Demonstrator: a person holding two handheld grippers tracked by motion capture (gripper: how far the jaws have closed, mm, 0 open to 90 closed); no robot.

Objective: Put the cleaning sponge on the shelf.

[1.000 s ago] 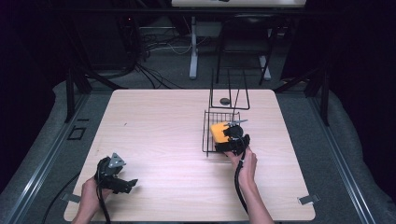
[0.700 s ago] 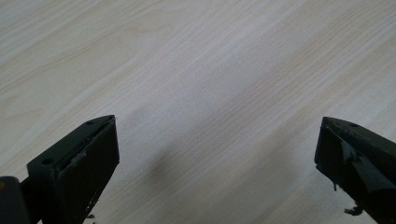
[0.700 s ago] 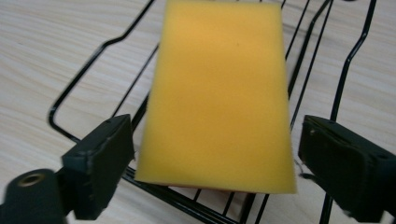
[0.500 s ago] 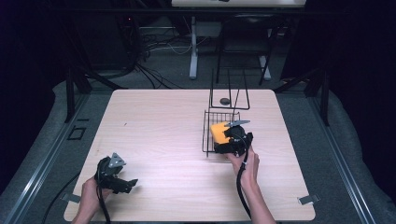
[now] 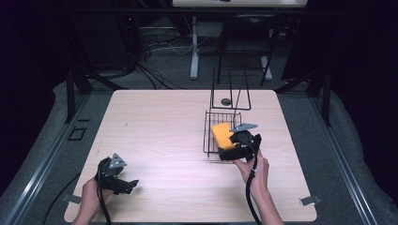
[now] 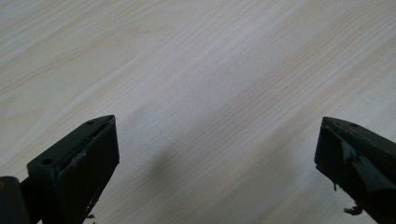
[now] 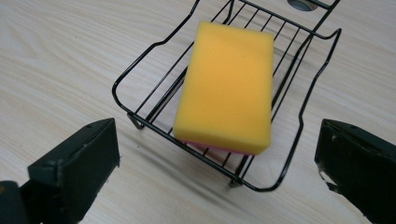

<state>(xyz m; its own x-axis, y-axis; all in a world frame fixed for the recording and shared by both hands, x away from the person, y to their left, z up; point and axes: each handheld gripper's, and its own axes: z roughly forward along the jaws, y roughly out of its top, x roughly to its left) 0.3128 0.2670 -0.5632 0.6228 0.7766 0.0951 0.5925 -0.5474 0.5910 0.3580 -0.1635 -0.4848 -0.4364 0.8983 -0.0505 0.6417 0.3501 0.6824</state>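
Observation:
A yellow sponge (image 7: 226,86) with a pink underside lies in a black wire basket (image 7: 140,100) on the wooden table; in the high view the sponge (image 5: 220,133) sits in the basket (image 5: 209,136) right of centre. My right gripper (image 5: 230,149) hovers at the basket's near edge. Its jaws have just been opening and now stand wide apart with nothing between them, the sponge lying beyond the fingertips (image 7: 79,161). My left gripper (image 5: 123,183) rests open near the table's front left corner, over bare wood (image 6: 210,93).
A tall black wire frame (image 5: 230,96) stands behind the basket, with a small dark round object (image 5: 226,101) at its foot. The table's right edge (image 5: 295,154) lies close to the right hand. Cables and stands lie beyond the far edge.
My right gripper has let go of the sponge, opened, and drawn back and up from the basket. The sponge stays in the basket. The left hand has kept still.

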